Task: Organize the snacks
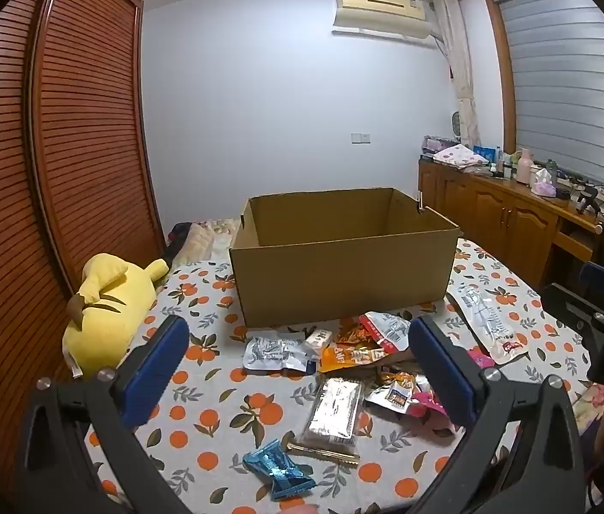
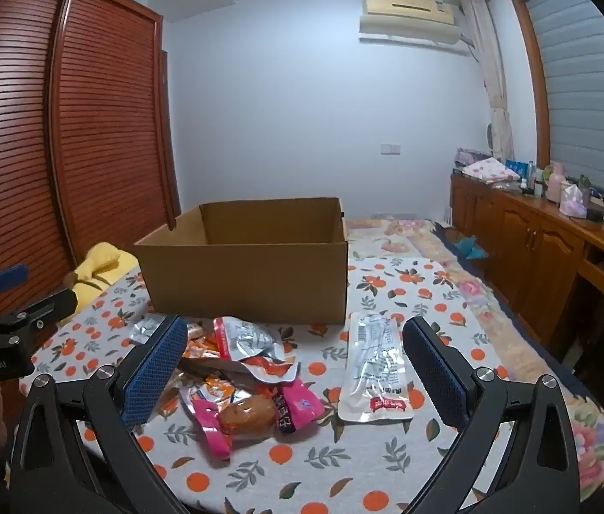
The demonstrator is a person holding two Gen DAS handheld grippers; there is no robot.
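Two claws, both spread wide and holding nothing: my left claw (image 1: 299, 368) hangs over the near part of the bed, my right claw (image 2: 295, 368) beside it toward the bed's right edge. Between them and the far side lies a loose heap of snack packets on the orange-print bedsheet (image 1: 211, 424), none yet packed. An open brown cardboard box (image 1: 340, 282) stands just behind the heap, its near wall almost touching the farthest packets; I judge it sits there so each packet needs only a short lift over the wall. Inside, what I can see of it looks bare.

Nearest my left claw are a crinkled blue foil wrapper (image 1: 280, 473) and a clear sleeve of silver-wrapped bars (image 1: 336, 415). Under my right claw lie a pink packet with a brown piece showing through (image 2: 250, 417) and, apart from the heap toward the right edge, a long clear pouch with a red label (image 2: 377, 368). That pouch lies flat and alone, so I think it the easiest first grasp. A yellow plush toy (image 1: 109, 300) rests at the bed's left edge.
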